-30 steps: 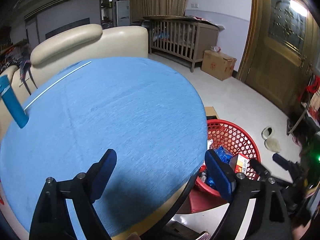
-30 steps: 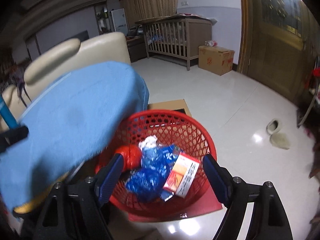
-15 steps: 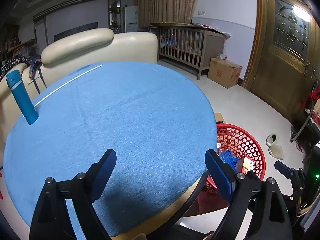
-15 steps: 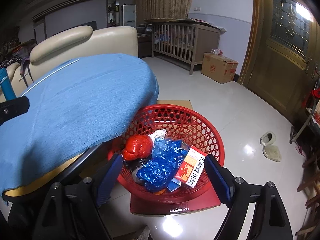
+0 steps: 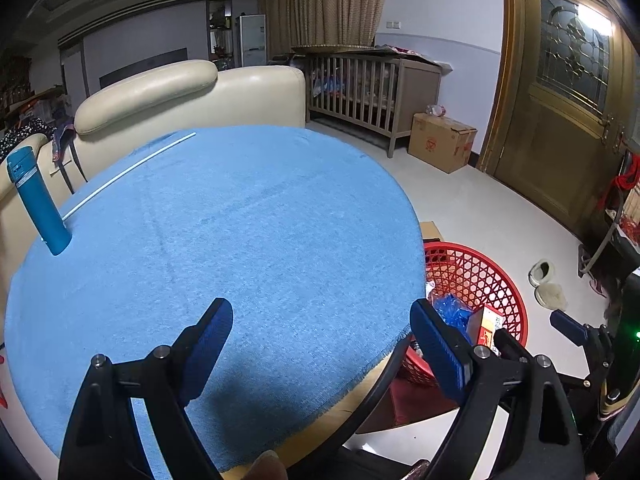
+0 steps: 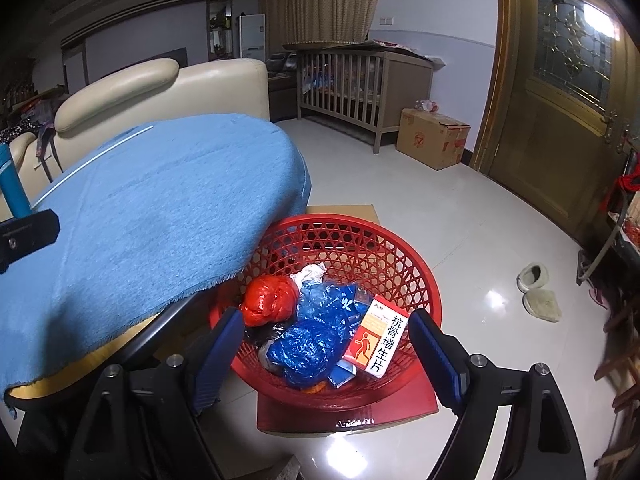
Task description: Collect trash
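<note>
Trash [image 6: 320, 332] lies in a red basket [image 6: 400, 264] on the floor, just beside the bench edge, right of it in both views. Basket sits on a flat red board [image 6: 348, 416], w/ a piece of flat cardboard [image 6: 344, 210] behind it.

Contents, near to far:
- blue plastic bag [image 6: 304, 350], crumpled, approx. centre
- medicine box [image 6: 376, 338], white/orange, leaning against the near-right wall
- red plastic bag [image 6: 266, 300], balled, left side
- white paper wad [image 6: 310, 272], at the back

Right gripper [image 6: 326, 342]: jaws spread wide, nothing between the pads, hovering above the basket's near rim. Left gripper [image 5: 322, 336]: jaws spread wide, nothing grasped, over the near edge of the bench [image 5: 240, 240]; its right finger overlaps the basket in that view.

Bench: round, covered w/ a blue cloth. On it, far-left edge: blue bottle [image 5: 38, 200], upright. A thin white rod [image 5: 128, 174] lies along the far-left part of the cloth.

Beyond the bench: cream sofa [image 5: 192, 100]. Floor, right side: pair of slippers [image 6: 538, 292]. Further back: wooden crib [image 6: 360, 88], cardboard carton [image 6: 434, 138] beside it, wooden door [image 6: 560, 100] at right.
</note>
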